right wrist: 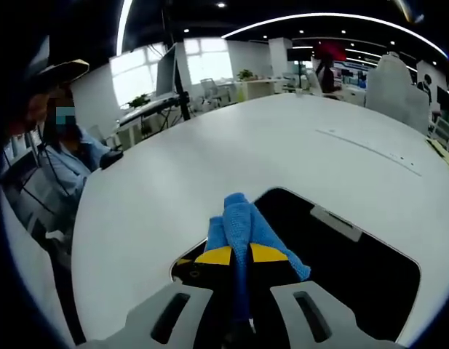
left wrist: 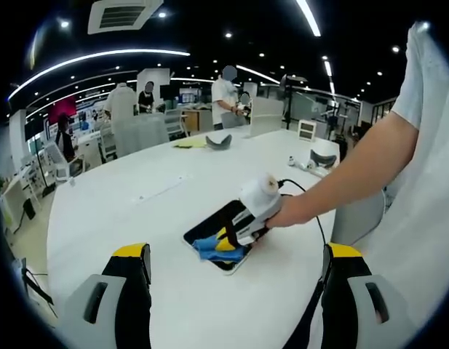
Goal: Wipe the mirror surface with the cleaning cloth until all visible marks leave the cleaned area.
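Observation:
A dark rectangular mirror (left wrist: 212, 228) (right wrist: 355, 269) lies flat on the white table (left wrist: 122, 211) (right wrist: 209, 167). A blue cleaning cloth (right wrist: 246, 229) (left wrist: 209, 249) is pinched between the yellow-tipped jaws of my right gripper (right wrist: 240, 254) (left wrist: 235, 234), which presses it onto the mirror's near corner. A person's hand (left wrist: 291, 211) holds that gripper. My left gripper (left wrist: 235, 256) hovers above the table, short of the mirror, jaws wide apart with nothing between them.
Several people stand at desks beyond the table's far edge. A person in blue sits at the table's left side (right wrist: 64, 156). Small items lie on the far part of the table: a yellow sheet (left wrist: 189, 143), a grey object (left wrist: 218, 141), white devices (left wrist: 311, 160).

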Motion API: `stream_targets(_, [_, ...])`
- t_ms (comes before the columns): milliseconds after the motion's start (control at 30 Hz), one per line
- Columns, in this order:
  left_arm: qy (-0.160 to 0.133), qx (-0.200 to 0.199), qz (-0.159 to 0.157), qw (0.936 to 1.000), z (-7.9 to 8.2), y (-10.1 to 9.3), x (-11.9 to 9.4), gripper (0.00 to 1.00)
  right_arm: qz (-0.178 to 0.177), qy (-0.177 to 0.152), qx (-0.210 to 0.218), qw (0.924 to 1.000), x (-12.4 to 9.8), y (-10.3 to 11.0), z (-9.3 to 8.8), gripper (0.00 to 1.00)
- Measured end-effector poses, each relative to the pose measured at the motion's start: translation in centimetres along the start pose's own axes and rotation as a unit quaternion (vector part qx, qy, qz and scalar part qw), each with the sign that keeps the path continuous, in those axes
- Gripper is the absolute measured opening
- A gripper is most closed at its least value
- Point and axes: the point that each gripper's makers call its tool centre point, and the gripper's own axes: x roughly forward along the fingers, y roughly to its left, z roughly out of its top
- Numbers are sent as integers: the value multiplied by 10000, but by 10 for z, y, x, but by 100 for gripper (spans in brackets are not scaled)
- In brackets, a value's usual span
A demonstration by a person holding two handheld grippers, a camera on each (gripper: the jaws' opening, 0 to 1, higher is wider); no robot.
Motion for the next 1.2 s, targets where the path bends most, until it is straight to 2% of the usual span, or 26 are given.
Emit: stream_targets(1200, [-58,62,-92,9999,3,-10,0,99,52,-6,33,10000,-7,21,-10,2])
